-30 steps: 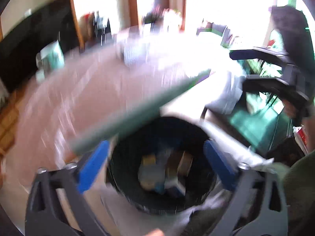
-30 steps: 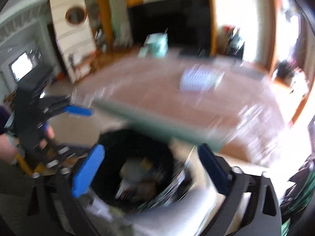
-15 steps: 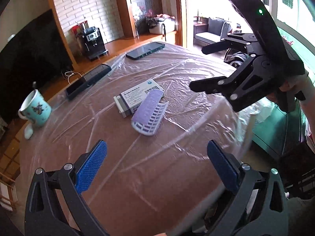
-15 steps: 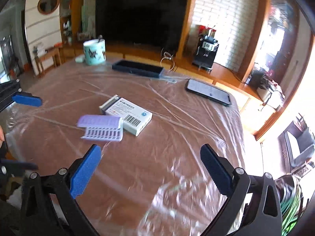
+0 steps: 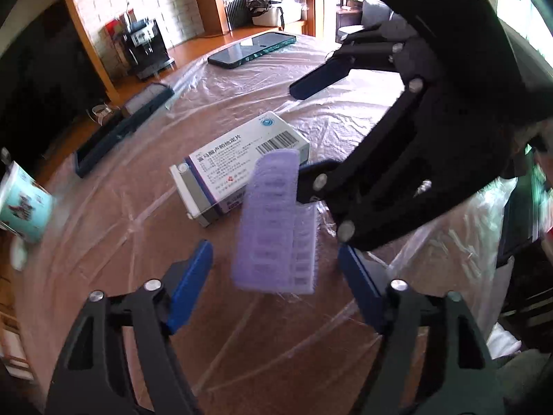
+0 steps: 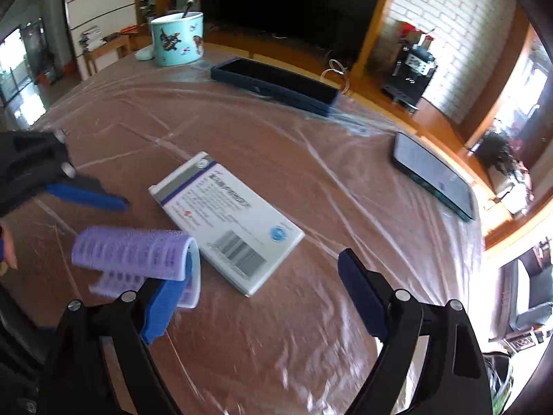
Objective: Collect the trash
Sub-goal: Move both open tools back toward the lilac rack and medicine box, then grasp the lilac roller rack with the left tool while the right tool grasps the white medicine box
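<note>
A purple plastic blister tray (image 5: 273, 228) lies on the plastic-covered table (image 5: 138, 242), leaning on a white medicine box (image 5: 242, 166). My left gripper (image 5: 276, 276) hovers low over the tray; its jaws are closing with the tray between them, and the pads stand clear of it. My right gripper (image 6: 264, 290) comes in from the other side, jaws closing too, the white box (image 6: 228, 218) just ahead of the gap. Its left pad overlaps the end of the purple tray (image 6: 131, 249). One of the left gripper's fingers (image 6: 86, 195) shows beside the box.
A teal patterned mug (image 6: 178, 39) stands at the far edge. A long dark blue case (image 6: 276, 86) and a phone (image 6: 435, 176) lie further back on the table. The table's rim curves away on the right, with a sofa and floor beyond.
Both grippers swung from above a black bin with trash onto the table, then closed in on the purple tray and white box. Both sets of jaws are narrower than before.
</note>
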{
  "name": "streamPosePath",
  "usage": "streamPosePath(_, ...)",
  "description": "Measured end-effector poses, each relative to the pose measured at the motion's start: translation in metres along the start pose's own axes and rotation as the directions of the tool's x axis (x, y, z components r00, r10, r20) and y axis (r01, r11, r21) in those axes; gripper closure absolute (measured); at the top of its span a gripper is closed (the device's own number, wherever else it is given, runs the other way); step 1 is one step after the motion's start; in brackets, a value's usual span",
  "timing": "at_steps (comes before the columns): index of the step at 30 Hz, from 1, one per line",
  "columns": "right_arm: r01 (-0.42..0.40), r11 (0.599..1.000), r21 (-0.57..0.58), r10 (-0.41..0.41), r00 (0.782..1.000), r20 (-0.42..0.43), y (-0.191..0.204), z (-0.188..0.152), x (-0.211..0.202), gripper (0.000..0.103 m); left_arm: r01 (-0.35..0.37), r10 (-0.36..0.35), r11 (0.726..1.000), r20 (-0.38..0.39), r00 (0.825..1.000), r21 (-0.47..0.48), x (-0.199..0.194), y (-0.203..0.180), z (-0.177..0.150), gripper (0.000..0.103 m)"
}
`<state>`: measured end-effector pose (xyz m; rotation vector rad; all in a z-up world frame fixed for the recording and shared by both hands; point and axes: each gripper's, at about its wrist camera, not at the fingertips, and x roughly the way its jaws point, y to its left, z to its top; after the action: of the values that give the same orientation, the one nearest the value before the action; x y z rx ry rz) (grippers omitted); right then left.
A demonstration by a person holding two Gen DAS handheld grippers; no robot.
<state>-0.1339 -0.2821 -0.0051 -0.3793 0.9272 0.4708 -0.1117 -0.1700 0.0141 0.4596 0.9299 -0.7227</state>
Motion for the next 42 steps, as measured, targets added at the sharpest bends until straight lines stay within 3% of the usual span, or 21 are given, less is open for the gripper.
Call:
streamPosePath(4,-0.048,0.998,-0.03,0.048,0.999,-0.001,0.006,0.011,0.008,0.021,0.05,-0.05,0.998,-0.005,0.999,-0.028,0.0,0.012,0.002,0.037)
streamPosePath(9,-0.082,0.995,-0.051,0.081,0.997,-0.011,0.01,0.019,0.01,0.025,0.052,-0.052,0.999,-0.02,0.998,-0.006,-0.003,0.011,0.0,0.047)
streamPosePath(12,-0.115,0.992,-0.057,0.114,0.993,-0.017,0.012,0.022,0.01,0.035,0.047,-0.047,0.999,-0.018,0.999,-0.011,-0.003,0.014,-0.001,0.055)
streamPosePath(13,-0.132,0.989,-0.061,0.131,0.991,-0.018,0.013,0.023,0.009,0.045,0.038,-0.038,0.999,-0.017,0.999,-0.012,-0.003,0.015,-0.002,0.056)
streamPosePath(15,-0.126,0.99,-0.068,0.125,0.992,-0.02,0.016,0.022,0.008,0.049,0.034,-0.034,0.999,-0.016,0.999,-0.024,-0.003,0.02,-0.002,0.059)
streamPosePath(18,-0.115,0.99,-0.079,0.115,0.993,-0.002,0.02,0.022,0.005,0.049,0.042,-0.042,0.998,-0.017,0.999,-0.046,-0.006,0.026,-0.005,0.059)
streamPosePath(20,-0.102,0.992,-0.07,0.102,0.995,0.006,0.022,0.025,0.005,0.031,0.027,-0.028,0.998,-0.015,1.0,-0.05,-0.008,0.029,-0.007,0.059)
streamPosePath(21,-0.102,0.993,-0.061,0.103,0.995,0.009,0.022,0.027,0.006,0.031,0.02,-0.021,0.998,-0.015,1.0,-0.054,-0.009,0.031,-0.009,0.059)
streamPosePath(30,-0.1,0.995,0.012,0.1,0.995,0.002,0.027,0.046,0.025,0.031,-0.011,0.009,0.994,-0.013,1.0,-0.106,-0.014,0.052,-0.016,0.059)
streamPosePath(36,-0.11,0.993,0.045,0.109,0.994,0.016,0.035,0.049,0.024,0.053,-0.024,0.023,0.991,-0.01,1.0,-0.132,-0.015,0.062,-0.017,0.059)
streamPosePath(42,-0.097,0.992,0.083,0.095,0.995,0.029,0.031,0.045,0.022,0.048,-0.063,0.061,0.99,-0.016,0.998,-0.125,-0.014,0.063,-0.019,0.059)
